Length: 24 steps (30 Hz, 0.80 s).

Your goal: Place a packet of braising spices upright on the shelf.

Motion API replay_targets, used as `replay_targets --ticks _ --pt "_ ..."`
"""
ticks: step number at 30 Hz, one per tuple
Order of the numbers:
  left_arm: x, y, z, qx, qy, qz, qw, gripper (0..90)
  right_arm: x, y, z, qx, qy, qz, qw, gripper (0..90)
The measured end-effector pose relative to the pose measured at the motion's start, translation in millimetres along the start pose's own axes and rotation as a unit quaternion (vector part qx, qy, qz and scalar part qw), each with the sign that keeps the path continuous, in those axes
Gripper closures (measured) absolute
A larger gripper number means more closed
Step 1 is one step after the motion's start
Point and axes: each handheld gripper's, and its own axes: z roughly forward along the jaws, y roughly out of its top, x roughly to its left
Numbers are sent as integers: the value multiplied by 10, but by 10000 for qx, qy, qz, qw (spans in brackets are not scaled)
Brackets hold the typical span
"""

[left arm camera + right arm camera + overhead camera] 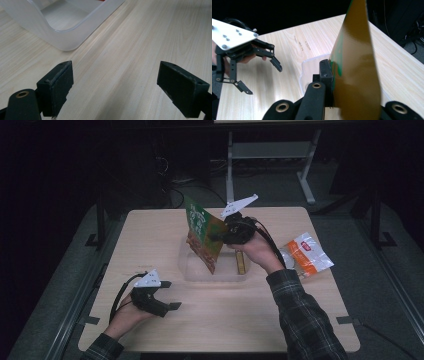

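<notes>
Fingers of your right gripper (pixel 218 236) are clamped on the green snack bag (pixel 202 232), which hangs tilted over the clear tray (pixel 186 270) at mid-surface. Your left gripper (pixel 169 295) rests near the front-left edge, fingers (pixel 58 86) spread apart on bare wood, with open room around it. Its own view shows the tray's rounded corner (pixel 66 46) just ahead. The high view adds an orange-and-white packet (pixel 306 254) well right of the tray.
</notes>
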Motion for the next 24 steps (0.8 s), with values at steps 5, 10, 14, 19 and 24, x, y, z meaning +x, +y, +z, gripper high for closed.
replay_targets --ticks 5,10,14,19,24 --pt "-7 0 20 69 -25 34 10000 132 -8 -46 165 205 -32 6 9998 900" --pt "-14 -2 27 85 -56 49 9999 132 5 -83 258 323 -45 41 9995 898" --pt "-16 0 35 99 -58 86 9999 132 35 -80 314 383 -41 -22 9993 889" --pt "-26 -2 47 102 -62 64 9999 132 83 -98 361 270 41 8 9996 846" --pt "-26 -2 51 121 -57 76 9999 132 147 -112 359 228 111 1 9997 706"
